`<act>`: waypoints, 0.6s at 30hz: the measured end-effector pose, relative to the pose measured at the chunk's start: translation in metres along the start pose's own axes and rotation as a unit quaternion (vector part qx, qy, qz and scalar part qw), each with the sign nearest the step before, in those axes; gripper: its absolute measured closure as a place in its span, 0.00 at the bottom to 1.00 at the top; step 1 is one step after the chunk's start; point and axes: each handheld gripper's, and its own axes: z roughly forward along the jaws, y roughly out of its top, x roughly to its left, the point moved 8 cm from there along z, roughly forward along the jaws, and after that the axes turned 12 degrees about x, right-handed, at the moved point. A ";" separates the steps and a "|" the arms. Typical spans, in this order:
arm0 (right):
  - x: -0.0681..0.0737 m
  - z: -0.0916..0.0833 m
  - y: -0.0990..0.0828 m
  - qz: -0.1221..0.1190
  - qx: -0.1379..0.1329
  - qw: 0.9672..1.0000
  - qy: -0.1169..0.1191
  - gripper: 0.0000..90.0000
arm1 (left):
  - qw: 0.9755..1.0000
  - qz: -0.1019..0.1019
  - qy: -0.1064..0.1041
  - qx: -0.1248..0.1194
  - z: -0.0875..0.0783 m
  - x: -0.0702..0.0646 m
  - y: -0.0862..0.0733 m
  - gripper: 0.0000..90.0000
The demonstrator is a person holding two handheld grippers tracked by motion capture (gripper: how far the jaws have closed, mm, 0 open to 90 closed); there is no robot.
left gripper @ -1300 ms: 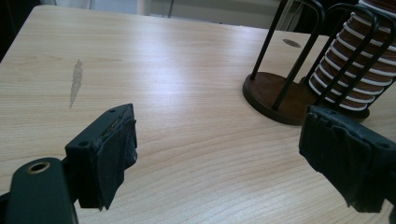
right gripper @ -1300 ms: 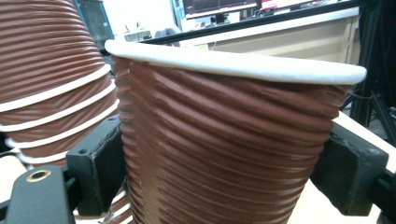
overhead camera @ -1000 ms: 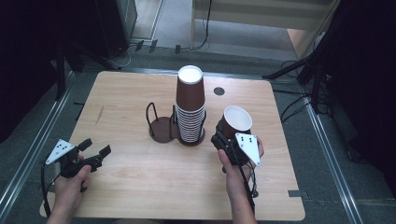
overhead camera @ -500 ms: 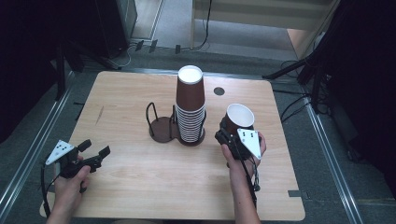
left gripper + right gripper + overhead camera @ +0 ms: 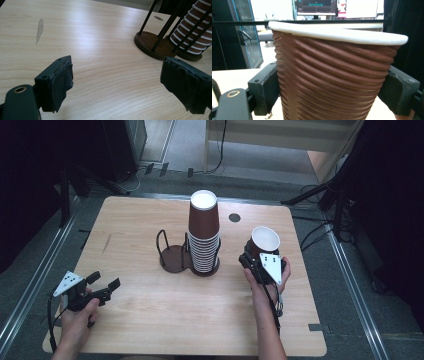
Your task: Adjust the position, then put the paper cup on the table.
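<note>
Left claw [image 5: 107,287] sits low over the tabletop [image 5: 150,320] near its left front corner, jaws spread wide, nothing between them, pointing toward the black wire cup holder [image 5: 172,252]. Stack of brown ribbed cups [image 5: 204,235] stands upright in the holder's right-hand ring at mid tabletop. Right of it, right claw [image 5: 252,262] clamps a single brown paper cup [image 5: 264,242] by its ribbed wall, pads on both sides. Cup's long axis near upright, white rim up, tilted slightly. No readable writing.
</note>
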 end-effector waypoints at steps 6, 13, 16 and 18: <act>-0.003 0.010 -0.002 0.006 0.007 1.000 0.010 0.15 | 1.000 0.000 0.000 0.002 0.002 0.000 -0.002 0.13; -0.006 0.024 -0.006 -0.014 0.020 1.000 0.006 0.15 | 1.000 0.004 0.002 0.002 0.004 -0.001 -0.003 0.13; -0.011 0.032 -0.007 -0.004 0.020 1.000 -0.001 0.15 | 1.000 0.004 0.001 0.001 0.004 -0.001 -0.003 0.13; -0.015 0.038 -0.009 -0.003 0.019 1.000 -0.008 0.15 | 1.000 0.003 0.000 0.001 0.004 -0.001 -0.003 0.13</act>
